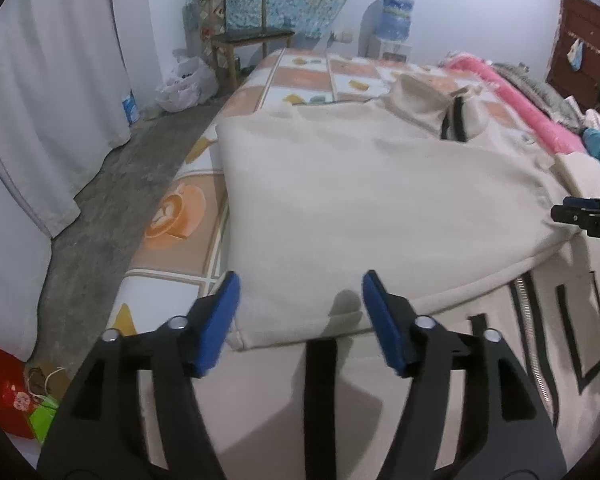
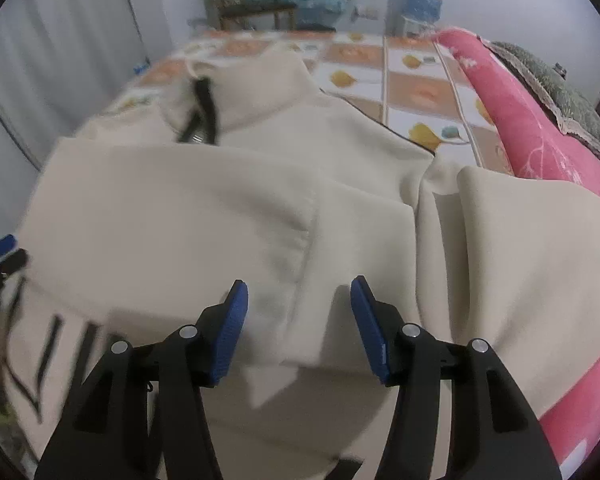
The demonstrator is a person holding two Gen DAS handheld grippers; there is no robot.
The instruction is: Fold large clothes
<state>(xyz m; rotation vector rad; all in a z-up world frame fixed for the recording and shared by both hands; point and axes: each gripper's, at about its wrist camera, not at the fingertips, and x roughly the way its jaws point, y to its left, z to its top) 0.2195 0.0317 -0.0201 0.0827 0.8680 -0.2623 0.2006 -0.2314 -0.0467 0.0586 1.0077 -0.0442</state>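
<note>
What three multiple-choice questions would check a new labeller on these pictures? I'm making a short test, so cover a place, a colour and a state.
1. Where does the cream jacket lie?
A. on the bed
B. on the chair
C. on the floor

2. What colour are the pads on the left gripper?
A. red
B. blue
C. green

3. How do the jaws of the right gripper stand?
A. clamped on a sleeve
B. shut with nothing between them
C. open above the jacket

Answers:
1 A, the jacket is spread over the patterned bedsheet.
2 B, both pads show blue against black arms.
3 C, a clear gap shows between the pads and no cloth is pinched.
</note>
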